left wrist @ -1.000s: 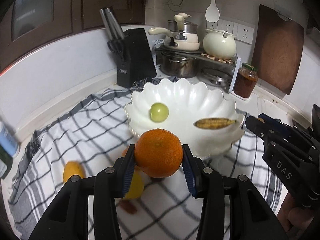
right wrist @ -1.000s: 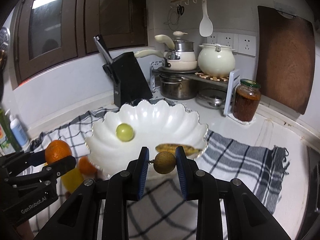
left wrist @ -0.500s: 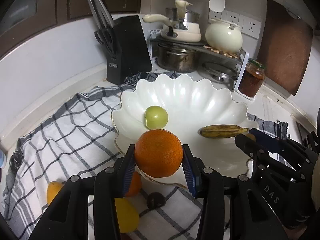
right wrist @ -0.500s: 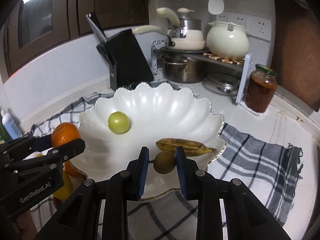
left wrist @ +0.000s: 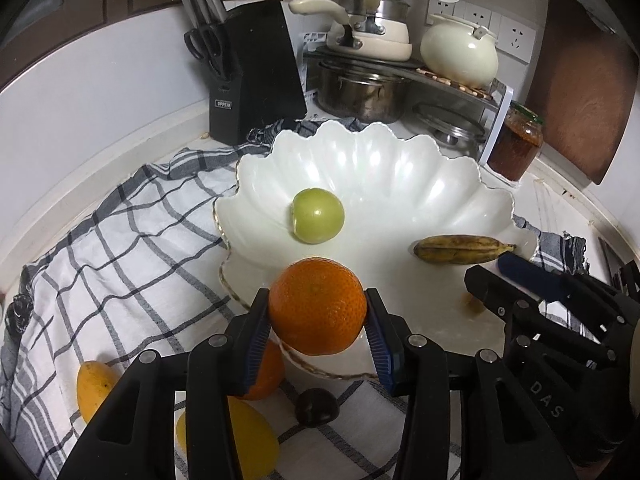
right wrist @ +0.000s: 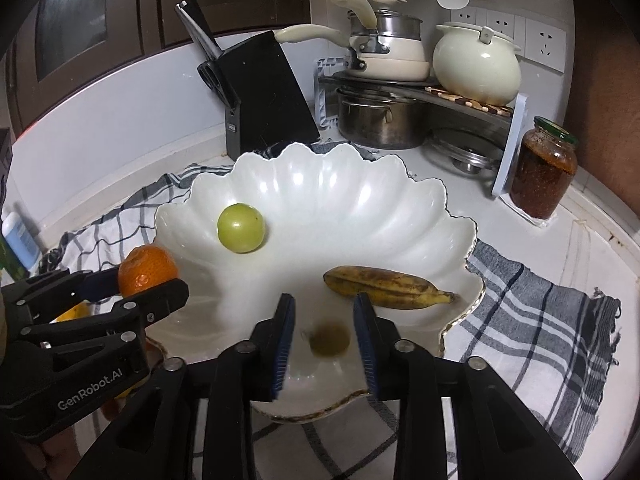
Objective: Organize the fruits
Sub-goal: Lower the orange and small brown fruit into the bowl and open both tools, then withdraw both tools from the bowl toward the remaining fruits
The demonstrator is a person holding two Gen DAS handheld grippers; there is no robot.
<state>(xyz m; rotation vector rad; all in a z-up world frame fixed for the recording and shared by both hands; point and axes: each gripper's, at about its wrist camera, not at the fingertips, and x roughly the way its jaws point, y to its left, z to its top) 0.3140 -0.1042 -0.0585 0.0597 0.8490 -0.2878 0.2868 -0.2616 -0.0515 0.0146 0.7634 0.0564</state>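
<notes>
My left tongs (left wrist: 318,322) are clenched on an orange (left wrist: 317,306), held over the near rim of the white scalloped bowl (left wrist: 400,168). My right tongs (right wrist: 324,326) have just been opening; their pads stand apart from the small brown fruit (right wrist: 330,339), blurred between them, low over the bowl's floor. In the bowl, a green fruit (right wrist: 241,228) lies at ten o'clock and a spotted banana (right wrist: 386,287) at three. On the checked cloth (left wrist: 132,248) covering the tabletop, at seven o'clock of the bowl, lie yellow fruit (left wrist: 94,384) and another orange (left wrist: 266,376).
</notes>
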